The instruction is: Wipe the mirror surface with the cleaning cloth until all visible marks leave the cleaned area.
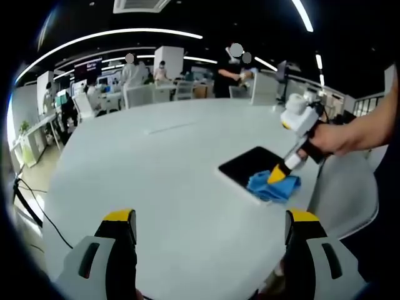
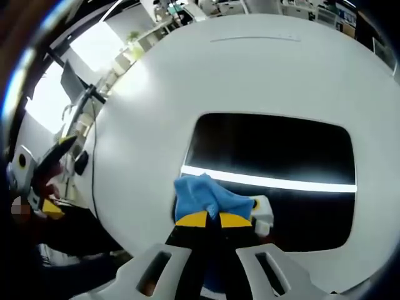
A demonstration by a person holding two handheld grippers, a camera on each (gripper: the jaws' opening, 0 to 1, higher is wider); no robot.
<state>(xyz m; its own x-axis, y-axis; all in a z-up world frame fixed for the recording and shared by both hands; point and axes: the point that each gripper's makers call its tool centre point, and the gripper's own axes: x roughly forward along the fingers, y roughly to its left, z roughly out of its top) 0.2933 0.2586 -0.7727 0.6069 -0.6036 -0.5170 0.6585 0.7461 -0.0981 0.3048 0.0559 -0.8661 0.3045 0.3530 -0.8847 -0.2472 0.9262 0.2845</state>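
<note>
A dark rectangular mirror [image 1: 247, 167] lies flat on the white table [image 1: 156, 162], toward its right side. A blue cleaning cloth [image 1: 273, 187] rests on the mirror's near corner. In the left gripper view the right gripper [image 1: 279, 175] presses down on the cloth, held by a person's hand. My left gripper [image 1: 209, 225] hovers open over bare table, well short of the mirror. In the right gripper view the mirror [image 2: 275, 162] reflects a bright ceiling strip, and the right gripper [image 2: 214, 219] is shut on the blue cloth [image 2: 203, 195] at the mirror's near left corner.
White chairs [image 1: 140, 95] and desks stand behind the far table edge, with several people beyond. A cable [image 1: 37, 215] trails down at the table's left. A chair back [image 1: 350, 194] sits just right of the mirror. The left gripper [image 2: 37, 181] shows at the left edge.
</note>
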